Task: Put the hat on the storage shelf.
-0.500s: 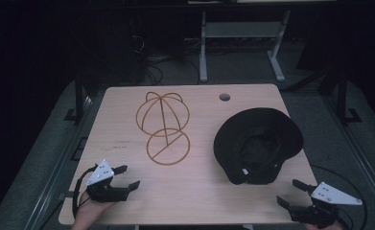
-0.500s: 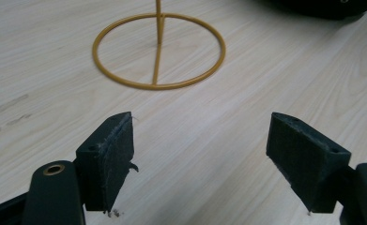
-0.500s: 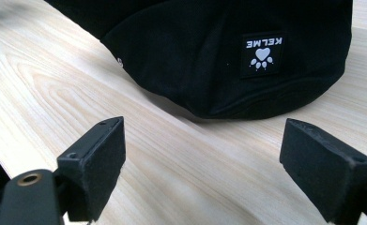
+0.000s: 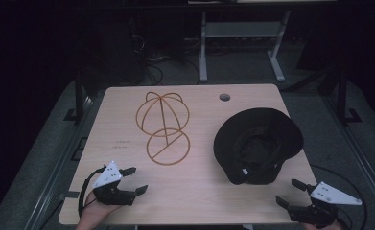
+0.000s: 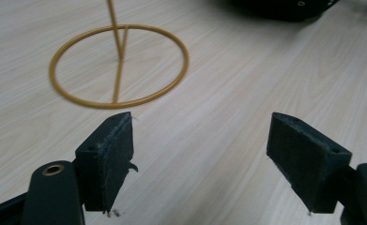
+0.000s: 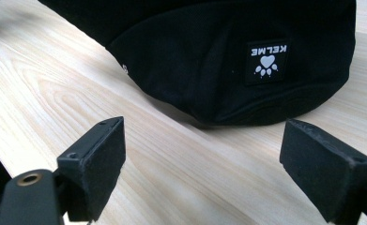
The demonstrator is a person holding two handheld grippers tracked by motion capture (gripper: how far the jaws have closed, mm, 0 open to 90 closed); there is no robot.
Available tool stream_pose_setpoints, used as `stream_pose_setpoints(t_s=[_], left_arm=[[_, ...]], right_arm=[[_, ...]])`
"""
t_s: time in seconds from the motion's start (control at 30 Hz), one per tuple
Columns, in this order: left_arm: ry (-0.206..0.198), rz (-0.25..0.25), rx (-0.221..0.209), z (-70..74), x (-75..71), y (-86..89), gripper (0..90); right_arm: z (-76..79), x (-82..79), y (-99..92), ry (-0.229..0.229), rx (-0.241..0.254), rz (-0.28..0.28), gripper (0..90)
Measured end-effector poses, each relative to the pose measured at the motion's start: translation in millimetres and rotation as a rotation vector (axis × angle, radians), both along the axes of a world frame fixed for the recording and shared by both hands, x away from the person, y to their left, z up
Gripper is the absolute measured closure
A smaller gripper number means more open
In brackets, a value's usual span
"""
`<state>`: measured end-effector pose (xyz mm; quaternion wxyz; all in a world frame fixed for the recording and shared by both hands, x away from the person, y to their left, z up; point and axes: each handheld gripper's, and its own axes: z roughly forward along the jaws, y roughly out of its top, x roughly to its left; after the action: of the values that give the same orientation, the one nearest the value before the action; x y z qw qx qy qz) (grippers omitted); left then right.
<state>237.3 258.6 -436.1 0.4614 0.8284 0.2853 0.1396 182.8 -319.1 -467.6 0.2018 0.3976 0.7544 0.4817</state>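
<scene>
The black hat (image 4: 258, 143) lay upside down at the table's (image 4: 199, 191) right side, well apart from the wire hat stand (image 4: 163, 127). A grip on only the soft brim could let it fold and slip. Both the left gripper (image 4: 136, 179) and right gripper (image 4: 287, 191) rested low near the front edge, jaws apart, holding nothing.
</scene>
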Motion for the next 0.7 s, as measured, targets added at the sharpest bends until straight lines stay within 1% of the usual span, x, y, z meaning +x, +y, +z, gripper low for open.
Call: stream_pose_setpoints(t_s=[0.07,0.1,0.2,0.27,0.3,0.33,0.4,0.43,0.47,0.5,0.6,0.67,0.7], left_arm=[[0.017,-0.017,-0.006,1.2,-0.2,-4.5,22.8],[0.018,-0.026,-0.012,1.6,-0.5,-8.2,22.9],[0.02,-0.051,-0.009,3.5,0.1,-15.9,22.8],[0.028,-0.069,-0.017,4.7,0.4,-21.9,22.8],[0.028,-0.069,-0.017,4.7,0.4,-21.9,22.8],[0.035,-0.09,-0.021,5.5,0.2,-27.8,22.8],[0.033,-0.114,-0.018,5.8,-0.5,-34.6,22.3],[0.033,-0.114,-0.018,5.8,-0.5,-34.6,22.3],[0.037,-0.127,-0.016,6.0,-0.7,-37.7,22.3],[0.036,-0.147,-0.006,5.8,-0.7,-44.1,22.2],[0.041,-0.176,0.0,6.3,-0.8,-53.5,22.1],[0.04,-0.179,0.0,6.3,-1.1,-56.1,22.1],[0.04,-0.192,0.001,6.2,-0.6,-62.6,22.1]], right_arm=[[0.0,0.4,0.8,0.0,-0.002,0.001,14.3],[0.0,0.6,1.1,0.002,-0.003,0.003,14.3],[-0.1,0.9,1.8,0.002,-0.009,0.007,14.3],[0.0,1.4,1.2,0.001,-0.005,0.008,14.3],[0.0,1.4,1.2,0.001,-0.005,0.008,14.3],[0.1,1.4,0.9,0.001,-0.002,0.007,14.3],[-0.2,1.6,0.9,0.002,-0.001,0.007,14.3],[-0.2,1.6,0.9,0.002,-0.001,0.007,14.3],[-0.3,1.8,1.0,0.003,-0.001,0.007,14.3],[-0.5,2.3,1.4,0.005,-0.003,0.01,14.3],[-0.6,2.8,1.9,0.006,-0.002,0.012,14.3],[-0.8,3.0,2.0,0.008,-0.004,0.014,14.3],[-1.1,3.5,2.3,0.01,-0.007,0.014,14.3]])
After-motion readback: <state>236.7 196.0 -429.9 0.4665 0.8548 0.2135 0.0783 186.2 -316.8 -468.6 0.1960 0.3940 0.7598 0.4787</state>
